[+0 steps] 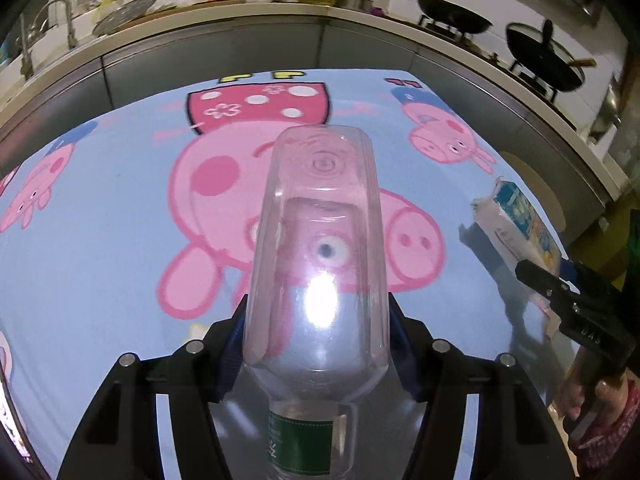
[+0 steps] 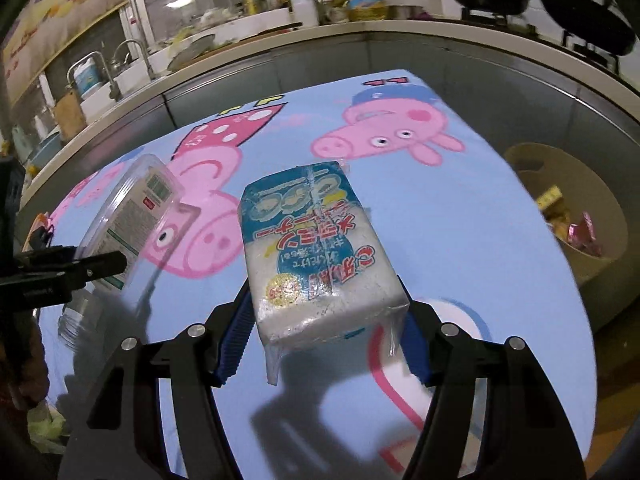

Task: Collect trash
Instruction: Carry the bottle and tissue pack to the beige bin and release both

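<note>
L tool (image 1: 316,340) clamped on clear bottle (image 1: 320,240), held above bench (image 1: 100,220) | R tool (image 2: 324,340) clamped on wrapped packet (image 2: 316,256), also lifted | bin (image 2: 576,216) w/ wrappers seen beside bench, R side | woks (image 1: 456,16) on counter behind

My left gripper (image 1: 316,344) and right gripper (image 2: 320,340) are alike: black angular linkage arms, round silver screw heads at the joints, blue ribbed pads (image 2: 234,340) inside. My sleeve (image 1: 616,428) is red, patterned.

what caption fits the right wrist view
Right gripper holds a wrapped packet above the cartoon tablecloth, bin nearby.
</note>
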The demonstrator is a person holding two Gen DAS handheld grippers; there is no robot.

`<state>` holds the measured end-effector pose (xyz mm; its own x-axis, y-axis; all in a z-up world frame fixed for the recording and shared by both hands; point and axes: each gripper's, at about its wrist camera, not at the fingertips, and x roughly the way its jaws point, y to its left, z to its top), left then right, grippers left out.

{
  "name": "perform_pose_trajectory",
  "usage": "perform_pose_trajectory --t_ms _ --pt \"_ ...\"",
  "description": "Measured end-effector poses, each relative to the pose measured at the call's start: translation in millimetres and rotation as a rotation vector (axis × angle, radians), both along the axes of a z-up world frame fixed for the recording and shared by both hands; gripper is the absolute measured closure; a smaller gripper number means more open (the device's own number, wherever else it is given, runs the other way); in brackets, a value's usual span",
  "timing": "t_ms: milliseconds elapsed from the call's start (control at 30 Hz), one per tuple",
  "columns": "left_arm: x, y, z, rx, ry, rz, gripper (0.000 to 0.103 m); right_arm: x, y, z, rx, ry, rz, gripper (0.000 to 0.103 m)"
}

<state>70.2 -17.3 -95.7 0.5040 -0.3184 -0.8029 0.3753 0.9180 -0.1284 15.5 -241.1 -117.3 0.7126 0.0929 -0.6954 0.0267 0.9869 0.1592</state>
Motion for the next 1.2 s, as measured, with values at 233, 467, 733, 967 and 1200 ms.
perform_pose_trajectory --t_ms 233,467,733,967,1200 --pt "-8.5 -16.7 -5.9 0.044 -0.009 -0.015 0.040 -8.1 -0.4 -13.7 -0.009 0.036 -0.008 0.034" --pt "-8.4 -16.8 -5.2 0.063 -0.018 0.014 0.027 -8.6 0.6 -18.8 0.010 0.038 -0.013 0.021" --pt "-6.2 -22.2 -1.6 0.066 -0.037 0.014 0.018 -8.1 0.2 -19.8 0.019 0.036 -0.019 0.019" --pt "-5.3 -30.2 -6.8 0.064 -0.025 -0.011 0.031 -7.9 0.7 -22.3 0.009 0.028 -0.009 0.018" --pt "-3.1 -26.4 -8.3 0.031 -0.009 -0.017 0.040 -8.5 3.0 -21.8 -0.020 0.011 0.004 0.041"
